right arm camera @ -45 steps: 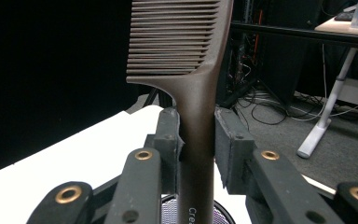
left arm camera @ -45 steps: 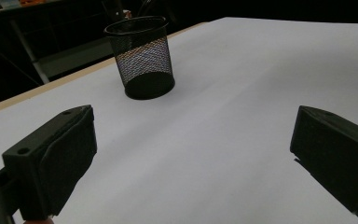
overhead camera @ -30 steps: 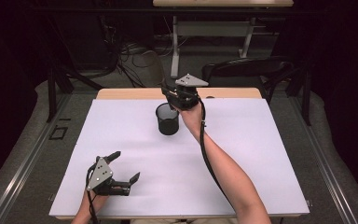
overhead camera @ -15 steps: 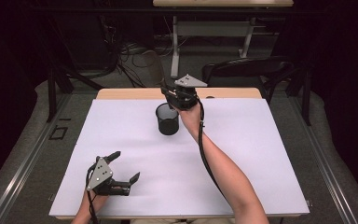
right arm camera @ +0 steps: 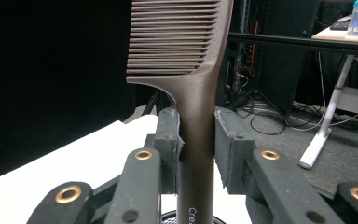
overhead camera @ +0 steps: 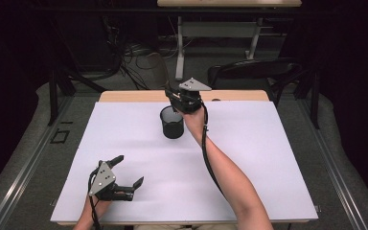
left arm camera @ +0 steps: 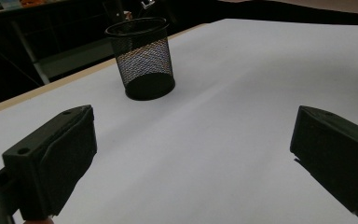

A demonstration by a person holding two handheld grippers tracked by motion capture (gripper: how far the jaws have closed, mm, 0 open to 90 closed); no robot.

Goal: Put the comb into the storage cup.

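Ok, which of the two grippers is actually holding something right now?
The right gripper, up by the mesh cup: its jaws clamp the handle of a brown comb. The left gripper, near the table's front edge, is open with nothing between its jaws.

Black tool [overhead camera: 175, 98] with grey three-cornered plate, brass-ringed screws, trailing black cable.
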